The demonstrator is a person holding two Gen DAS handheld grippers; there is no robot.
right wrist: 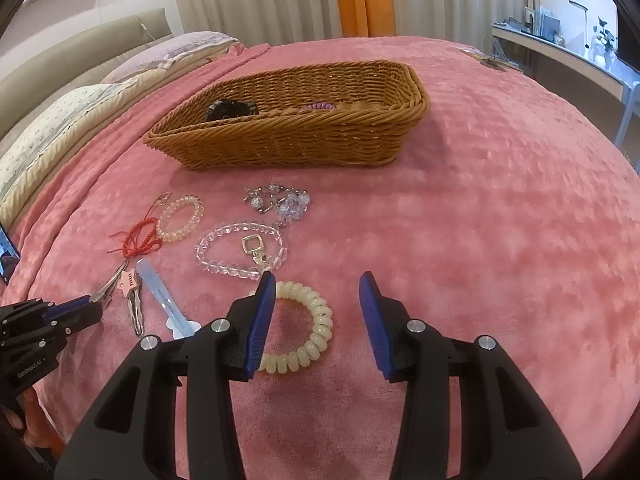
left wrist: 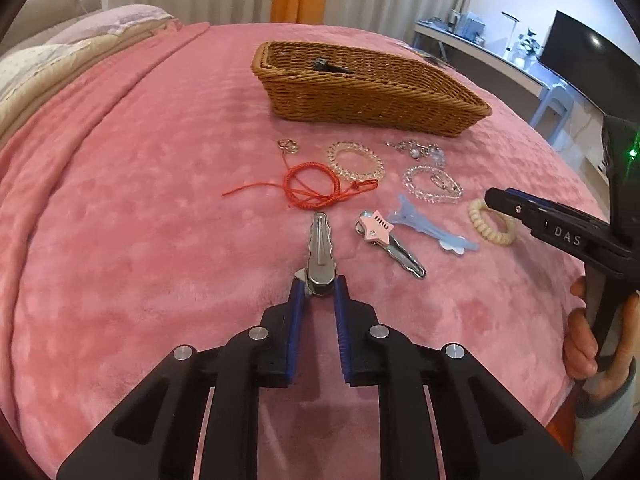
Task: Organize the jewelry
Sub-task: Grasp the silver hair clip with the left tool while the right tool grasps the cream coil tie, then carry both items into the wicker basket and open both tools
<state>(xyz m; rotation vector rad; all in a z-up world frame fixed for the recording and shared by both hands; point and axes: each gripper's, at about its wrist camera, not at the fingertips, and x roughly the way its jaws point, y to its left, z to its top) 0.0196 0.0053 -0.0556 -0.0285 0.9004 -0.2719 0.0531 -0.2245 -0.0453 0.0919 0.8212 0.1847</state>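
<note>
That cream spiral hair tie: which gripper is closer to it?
Right. The right gripper hangs open over the cream spiral hair tie; the left gripper is away, clamped on a silver hair clip.

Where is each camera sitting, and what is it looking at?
Left wrist: sits on the left gripper, looking across the pink blanket at a silver hair clip between its fingers; a hand shows.
Right wrist: sits on the right gripper, over a cream coil hair tie.
Both see the wicker basket.

pink blanket [right wrist: 500,184] on bed, pale curtains [right wrist: 248,0] behind, perhaps a desk [left wrist: 492,56] right.
</note>
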